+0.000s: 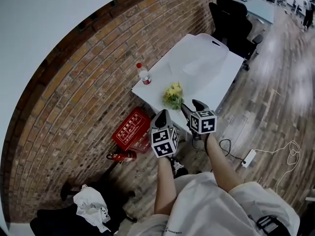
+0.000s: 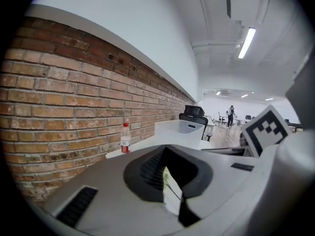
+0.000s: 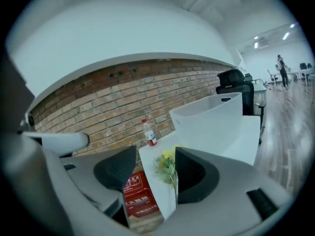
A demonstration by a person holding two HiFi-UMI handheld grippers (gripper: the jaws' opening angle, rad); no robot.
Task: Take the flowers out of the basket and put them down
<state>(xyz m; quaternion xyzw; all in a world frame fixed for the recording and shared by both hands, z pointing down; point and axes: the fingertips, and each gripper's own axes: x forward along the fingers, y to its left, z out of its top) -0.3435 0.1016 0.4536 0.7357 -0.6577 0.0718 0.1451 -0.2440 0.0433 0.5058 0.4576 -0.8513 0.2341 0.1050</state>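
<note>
Flowers (image 1: 173, 96) lie straight ahead of my right gripper (image 1: 192, 106), beyond its spread, empty jaws; left gripper (image 1: 162, 116) jaws nearly together.

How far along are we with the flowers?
Done: the flowers lie on the table, outside the basket, and no others show in it. In hand: nothing. The right gripper stands open just short of the flowers, and the left gripper is shut and empty. Left: apparently nothing, beyond drawing both grippers away.
</note>
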